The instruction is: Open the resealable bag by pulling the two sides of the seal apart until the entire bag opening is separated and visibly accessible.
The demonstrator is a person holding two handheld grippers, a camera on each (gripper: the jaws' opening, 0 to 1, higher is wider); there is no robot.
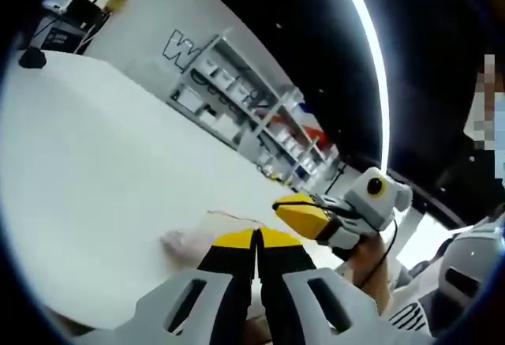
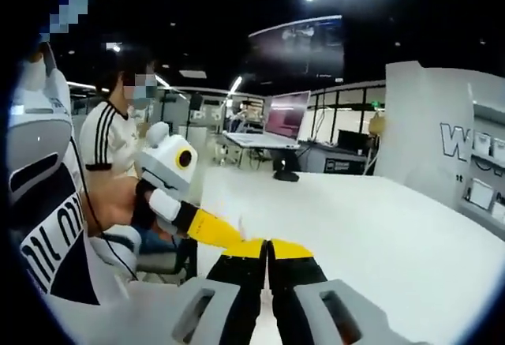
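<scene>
A clear resealable bag (image 1: 188, 240) lies on the white table (image 1: 102, 171), its thin top edge running towards my jaws. My left gripper (image 1: 256, 238) has its yellow-tipped jaws pressed together at the bag's edge. My right gripper (image 1: 302, 213) comes in from the right, shut, its tip right beside the left one at the same edge. In the right gripper view my right gripper (image 2: 268, 248) is shut, and the left gripper (image 2: 211, 228) reaches in from the left until the tips nearly touch. A sliver of the clear bag (image 2: 241, 225) shows between them.
The white table (image 2: 379, 219) stretches far ahead. A small black object (image 2: 286, 175) sits at its far edge, another black object (image 1: 31, 58) at a far corner. Shelving (image 1: 237, 100) and a white panel stand behind. A person in a striped shirt (image 2: 106, 136) sits beyond the table.
</scene>
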